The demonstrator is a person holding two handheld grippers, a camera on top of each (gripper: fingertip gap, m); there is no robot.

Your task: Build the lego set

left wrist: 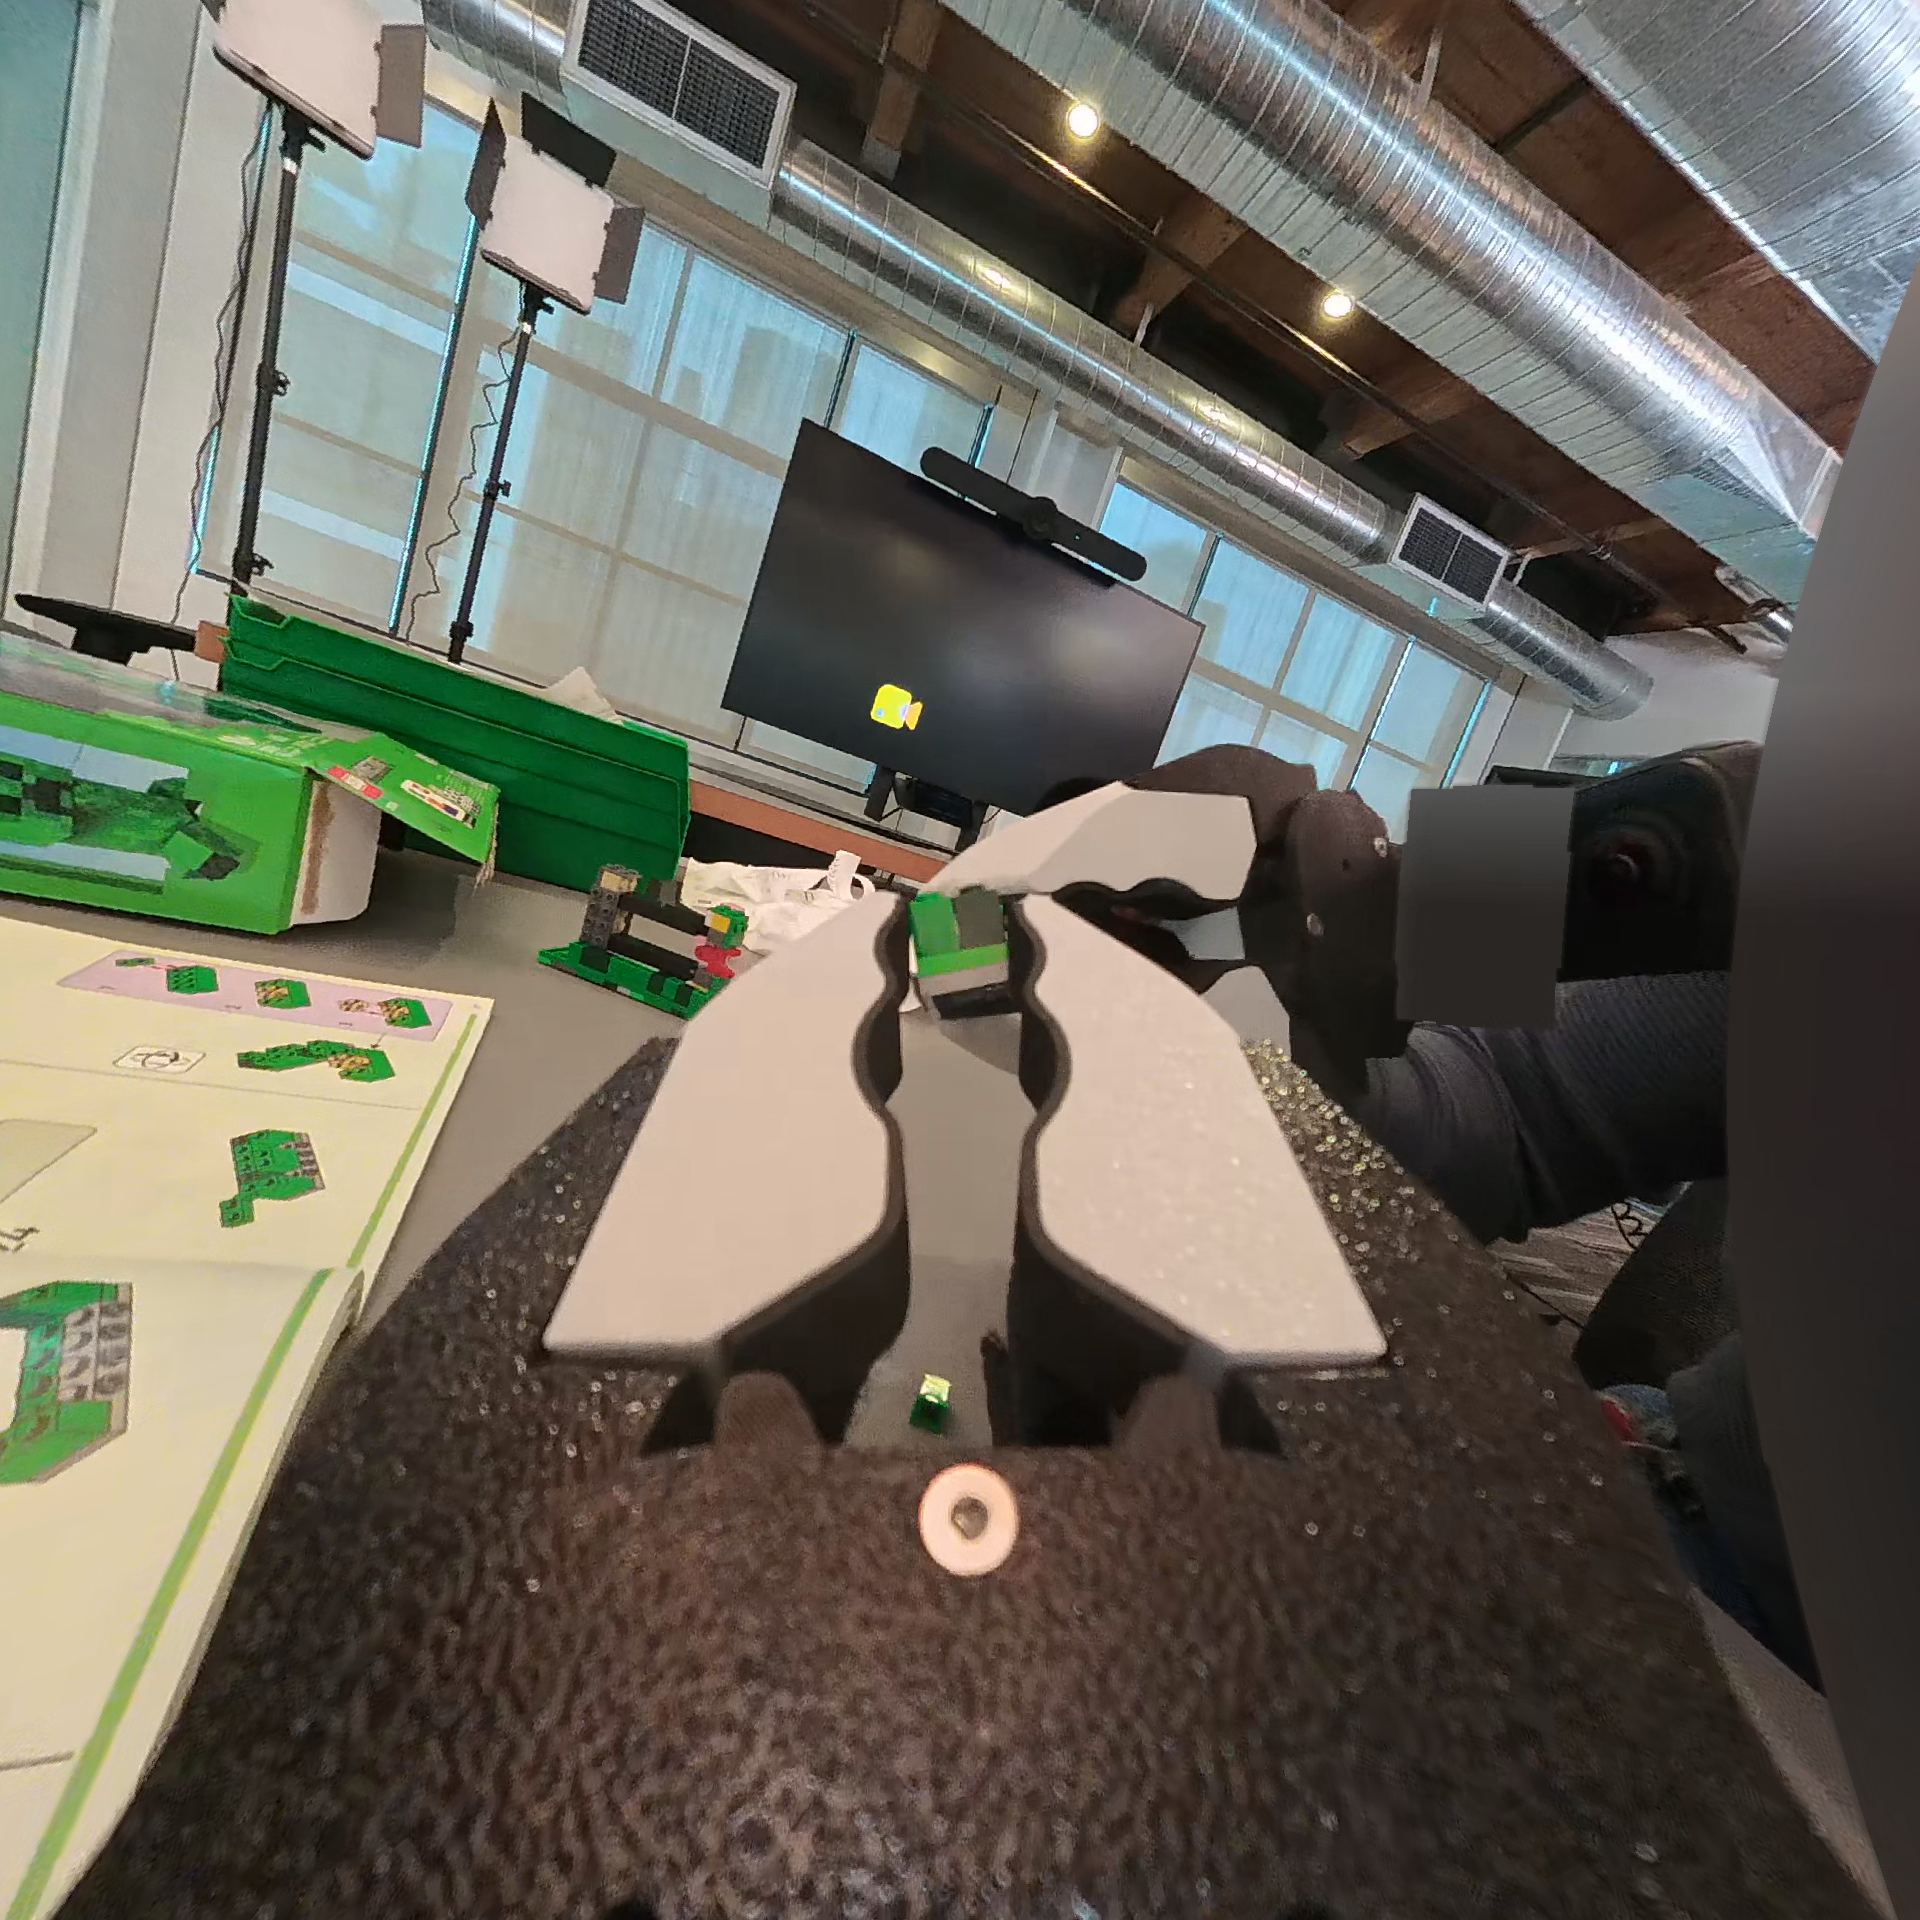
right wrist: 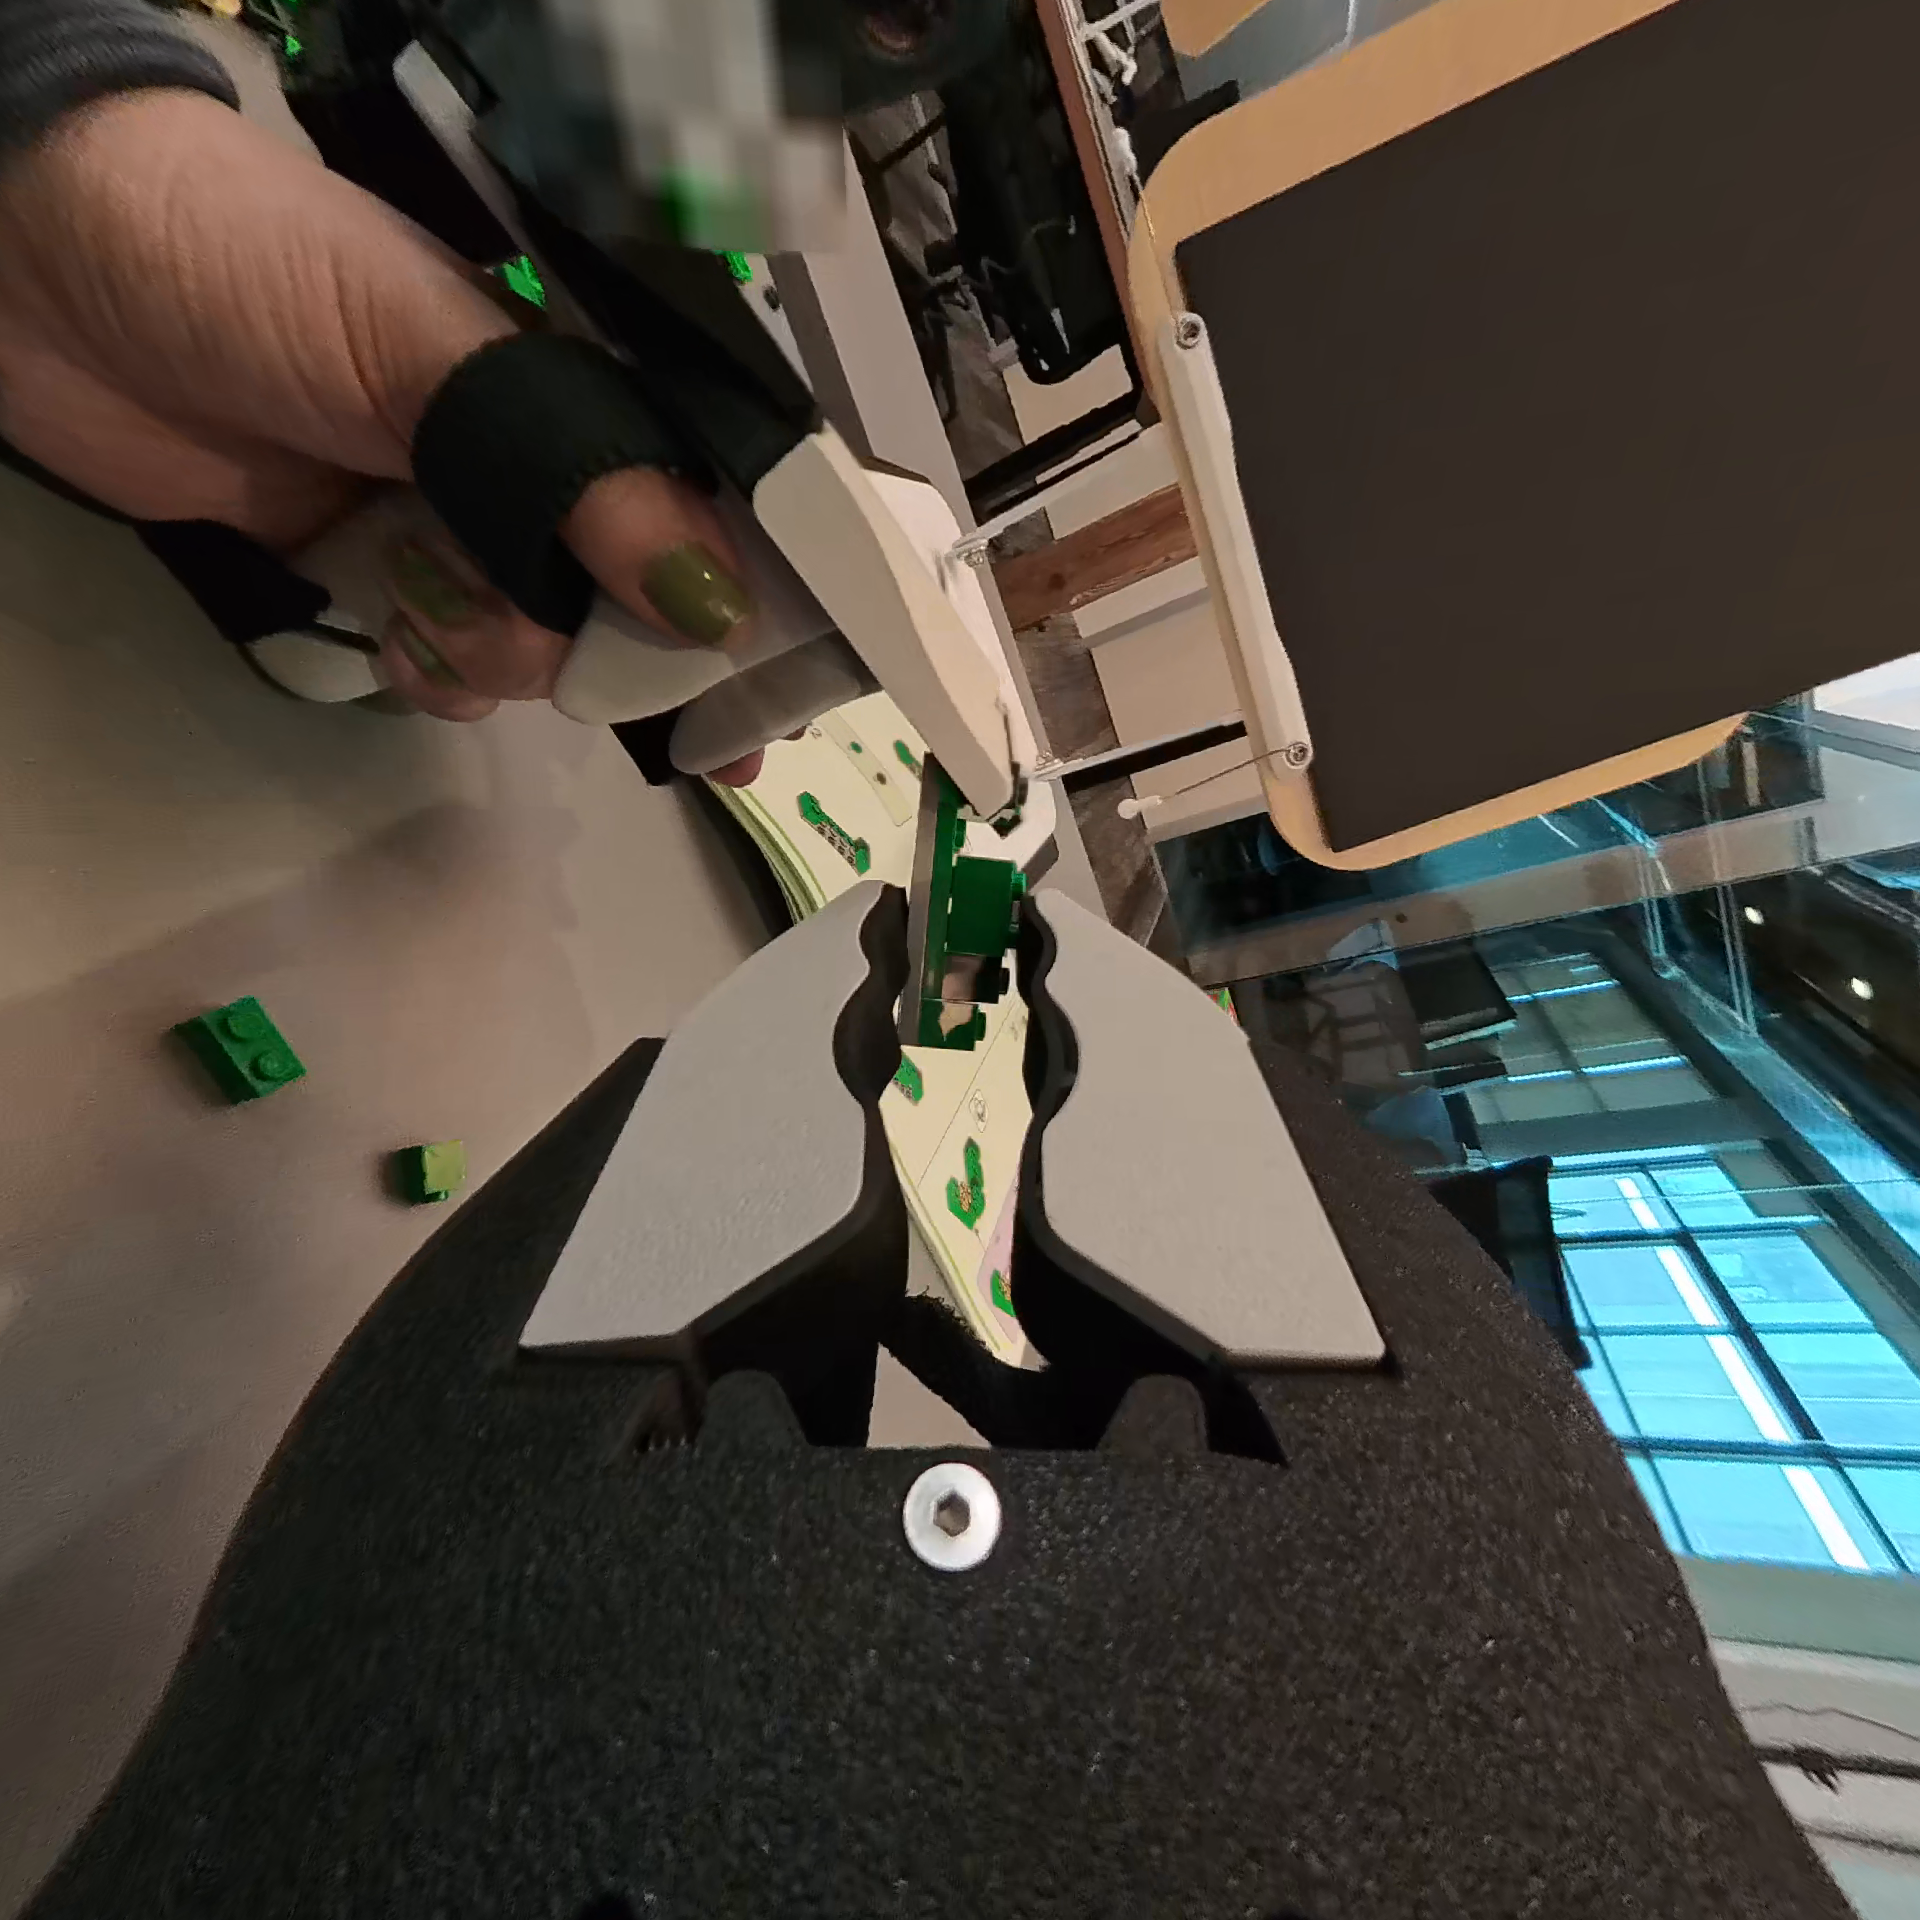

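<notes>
A small lego assembly [left wrist: 956, 940] of green, grey and black pieces is held in the air between both grippers. My left gripper [left wrist: 961, 914] is shut on it, with its pads against the two sides. My right gripper [right wrist: 961, 920] is also shut on the assembly [right wrist: 971, 904]: one pad lies on the grey plate, the other on the green brick. In the left wrist view the right gripper's finger [left wrist: 1091, 842] reaches in from the right over the assembly's top. In the right wrist view the left gripper's fingertip [right wrist: 966, 748] grips the plate's far end.
An open instruction booklet [left wrist: 208, 1143] lies at the left, with a green set box [left wrist: 156, 821] and green bins [left wrist: 468, 727] behind it. A partly built model [left wrist: 649, 951] stands mid-table. Loose green bricks [right wrist: 241, 1047] [right wrist: 431, 1171] lie on the grey table [right wrist: 208, 831]. The grippers are tip to tip, or close to it.
</notes>
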